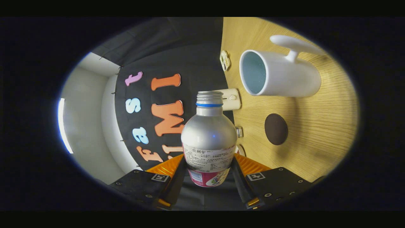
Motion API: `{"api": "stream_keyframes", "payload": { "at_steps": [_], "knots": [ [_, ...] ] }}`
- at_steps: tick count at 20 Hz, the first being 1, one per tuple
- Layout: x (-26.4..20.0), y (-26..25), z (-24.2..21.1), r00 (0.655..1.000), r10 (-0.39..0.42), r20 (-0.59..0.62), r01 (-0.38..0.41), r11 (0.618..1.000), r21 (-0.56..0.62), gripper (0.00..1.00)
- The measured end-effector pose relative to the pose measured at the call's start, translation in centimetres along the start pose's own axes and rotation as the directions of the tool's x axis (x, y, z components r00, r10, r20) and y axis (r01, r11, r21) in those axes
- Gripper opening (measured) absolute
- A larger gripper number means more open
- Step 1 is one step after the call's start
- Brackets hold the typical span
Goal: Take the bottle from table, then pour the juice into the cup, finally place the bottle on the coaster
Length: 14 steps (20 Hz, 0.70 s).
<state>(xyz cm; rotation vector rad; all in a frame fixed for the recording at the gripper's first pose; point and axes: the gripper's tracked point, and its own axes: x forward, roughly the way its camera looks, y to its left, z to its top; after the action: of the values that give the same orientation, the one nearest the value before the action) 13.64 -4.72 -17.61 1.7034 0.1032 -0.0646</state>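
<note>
A: What lay behind? 
B: A wooden table [316, 126], seen rotated, met the booth's dark cloth wall.

A: And the bottle [209, 139]? 
B: Uncapped, it stood between the fingers of the claw [209, 171], both pressing its labelled body.

A: Beyond it? 
B: A white cup [281, 77] with a dark round coaster [276, 129] beside it.

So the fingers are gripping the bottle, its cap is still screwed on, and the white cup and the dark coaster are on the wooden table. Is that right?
Not quite: the cap is off. The gripper view shows the bottle with its threaded mouth bare and open. The rest holds: the gripper has both fingers pressed on the bottle, and the white cup and dark coaster are on the wooden table.
</note>
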Motion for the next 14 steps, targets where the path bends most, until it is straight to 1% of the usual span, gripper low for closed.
{"api": "stream_keyframes", "payload": {
  "at_steps": [14],
  "knots": [
    [0.0, 1.4, 1.4, 0.999, 0.033, 0.027, -0.037, 0.986, 0.164, 0.74]
  ]
}}
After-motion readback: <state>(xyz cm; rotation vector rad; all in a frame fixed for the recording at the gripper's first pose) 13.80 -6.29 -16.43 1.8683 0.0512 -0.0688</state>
